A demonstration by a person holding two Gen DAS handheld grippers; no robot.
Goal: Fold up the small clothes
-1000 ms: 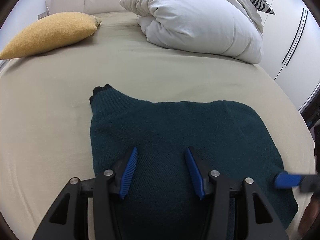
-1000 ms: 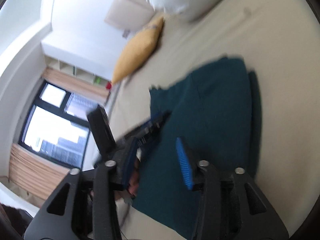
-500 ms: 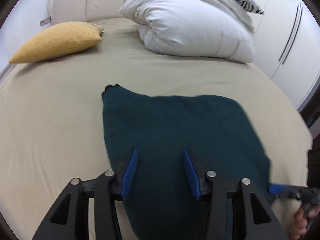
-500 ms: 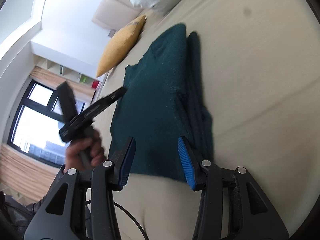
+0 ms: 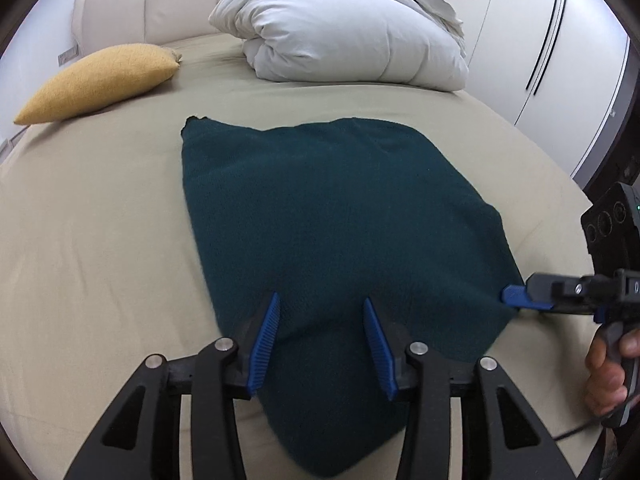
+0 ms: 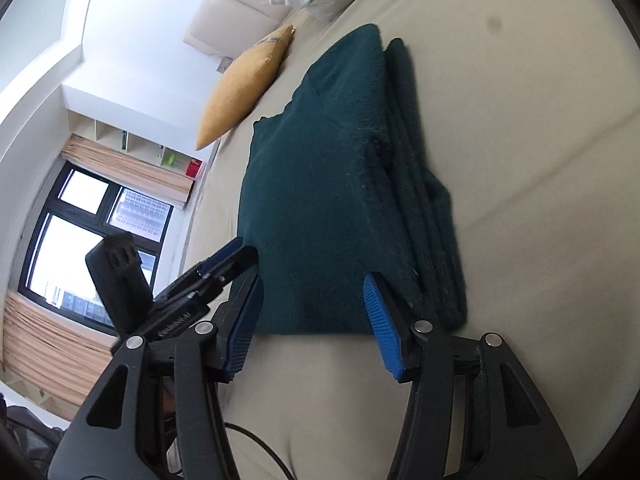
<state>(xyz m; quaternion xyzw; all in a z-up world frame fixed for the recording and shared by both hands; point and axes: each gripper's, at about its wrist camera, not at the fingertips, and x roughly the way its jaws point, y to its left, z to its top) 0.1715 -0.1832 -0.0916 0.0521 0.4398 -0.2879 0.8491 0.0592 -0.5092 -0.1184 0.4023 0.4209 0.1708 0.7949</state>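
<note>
Dark teal knit sweater (image 5: pixel 340 216), folded into thick flat stack, layered edges visible along right side (image 6: pixel 420 200); lies on beige bed sheet (image 5: pixel 100 220), near foot edge.

— Where does the left wrist camera look from?
— Low over the near edge of the bed (image 5: pixel 100 240), close above the folded green garment (image 5: pixel 340 220), facing the headboard.
— And the right one?
— Rolled sideways, close at the garment's (image 6: pixel 320 184) right corner, looking across towards the window (image 6: pixel 92 220).
— What do they share?
— The garment, the yellow pillow (image 5: pixel 96 80) (image 6: pixel 244 92), and each other's gripper (image 5: pixel 516 295) (image 6: pixel 224 258).
</note>
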